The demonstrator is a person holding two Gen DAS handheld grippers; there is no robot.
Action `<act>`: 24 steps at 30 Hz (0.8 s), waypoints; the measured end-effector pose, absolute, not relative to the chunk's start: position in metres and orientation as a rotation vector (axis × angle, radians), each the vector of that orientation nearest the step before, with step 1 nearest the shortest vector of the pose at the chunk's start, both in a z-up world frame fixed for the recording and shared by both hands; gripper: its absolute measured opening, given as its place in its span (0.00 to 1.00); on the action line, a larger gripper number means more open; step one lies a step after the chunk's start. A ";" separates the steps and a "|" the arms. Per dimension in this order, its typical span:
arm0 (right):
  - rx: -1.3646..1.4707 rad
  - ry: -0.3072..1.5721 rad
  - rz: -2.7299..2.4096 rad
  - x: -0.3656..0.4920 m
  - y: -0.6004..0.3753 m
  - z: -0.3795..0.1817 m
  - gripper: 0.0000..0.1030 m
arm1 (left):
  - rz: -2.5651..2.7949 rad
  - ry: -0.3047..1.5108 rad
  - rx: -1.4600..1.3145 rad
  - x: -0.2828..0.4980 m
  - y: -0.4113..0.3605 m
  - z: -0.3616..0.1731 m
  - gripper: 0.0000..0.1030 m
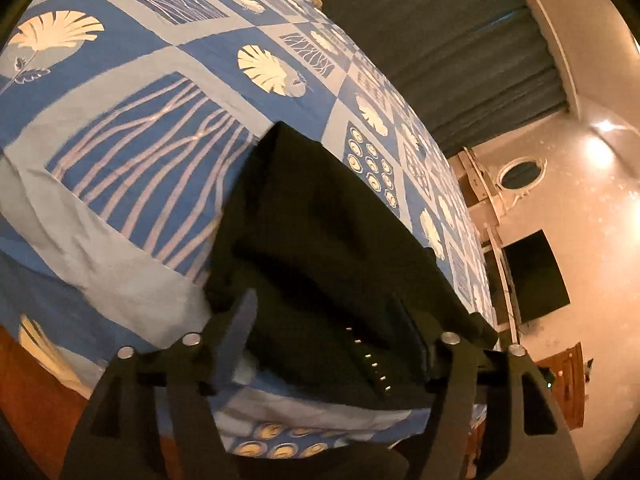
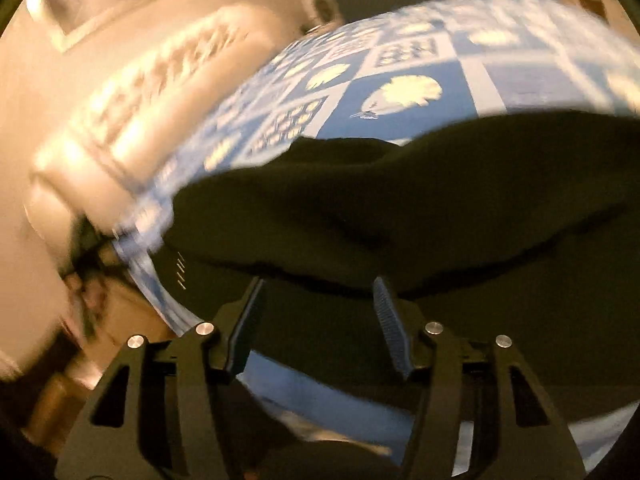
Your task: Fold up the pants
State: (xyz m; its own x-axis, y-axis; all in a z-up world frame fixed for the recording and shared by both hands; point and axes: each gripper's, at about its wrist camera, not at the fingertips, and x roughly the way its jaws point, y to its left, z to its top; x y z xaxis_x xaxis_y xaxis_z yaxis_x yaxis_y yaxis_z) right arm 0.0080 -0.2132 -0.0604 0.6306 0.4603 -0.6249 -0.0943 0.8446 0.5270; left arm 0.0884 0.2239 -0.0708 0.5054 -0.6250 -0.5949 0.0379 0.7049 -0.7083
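Nearest the lens in each view stood the claw itself: the left claw [image 1: 332, 332] and the right claw [image 2: 318, 308], each with its jaws apart and nothing pinched between the pads, the dark cloth lying just beyond and beneath the fingertips. This posture suited a release, by judgement: the garment appeared to have been laid down so that a fold could settle under its own weight. Largest in the scene was the bed [image 1: 120, 240], covered by a blue bedspread [image 1: 200, 52] printed with pale leaves and wavy lines, which served as the folding ground; its wide, flat top gave room to spread the fabric. On it, at the near edge, lay the pants [image 1: 320, 232], dark and already doubled into a compact slab, with a short row of pale stitches or rivets [image 1: 370, 356] showing near the left claw. In the right wrist view the same pants [image 2: 400, 208] showed as a thick dark fold with a raised lip, blurred, so the number of layers could not be told. The fold probably needed smoothing or one more doubling. Behind the bed hung a dark curtain [image 1: 460, 48]. No container was visible in either view, so nothing could be said of contents.
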 end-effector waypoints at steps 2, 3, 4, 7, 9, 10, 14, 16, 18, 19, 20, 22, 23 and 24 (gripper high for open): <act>0.548 0.830 0.322 0.008 -0.215 -0.066 0.54 | -0.424 0.984 -0.720 0.094 0.215 -0.076 0.65; 0.576 0.833 0.316 0.008 -0.214 -0.069 0.55 | -0.405 0.993 -0.750 0.097 0.211 -0.082 0.65; 0.597 0.832 0.319 0.007 -0.212 -0.071 0.56 | -0.400 0.995 -0.774 0.099 0.210 -0.085 0.65; 0.660 0.839 0.314 0.007 -0.211 -0.079 0.63 | -0.348 0.990 -0.861 0.107 0.208 -0.098 0.65; 0.720 0.846 0.311 0.006 -0.213 -0.087 0.63 | -0.324 0.975 -0.893 0.112 0.207 -0.102 0.65; 0.767 0.847 0.304 0.007 -0.217 -0.092 0.63 | -0.311 0.962 -0.905 0.114 0.207 -0.102 0.65; 0.945 0.823 0.255 0.007 -0.232 -0.108 0.63 | -0.240 0.980 -0.915 0.120 0.208 -0.107 0.17; 1.019 0.796 0.232 0.007 -0.238 -0.111 0.64 | -0.221 0.984 -0.956 0.121 0.213 -0.112 0.12; 1.079 0.774 0.209 0.006 -0.242 -0.113 0.65 | -0.224 0.964 -1.019 0.120 0.218 -0.118 0.12; 1.114 0.763 0.193 0.007 -0.244 -0.116 0.65 | -0.226 0.960 -1.035 0.118 0.219 -0.119 0.12; 1.134 0.758 0.178 0.007 -0.245 -0.117 0.65 | -0.227 0.959 -1.042 0.118 0.220 -0.121 0.12; 1.169 0.744 0.156 0.009 -0.246 -0.119 0.65 | -0.227 0.957 -1.045 0.118 0.220 -0.122 0.12; 1.194 0.728 0.140 0.007 -0.248 -0.120 0.65 | -0.228 0.956 -1.047 0.118 0.220 -0.122 0.12; 1.201 0.726 0.133 0.006 -0.249 -0.122 0.65 | -0.228 0.958 -1.047 0.118 0.220 -0.122 0.12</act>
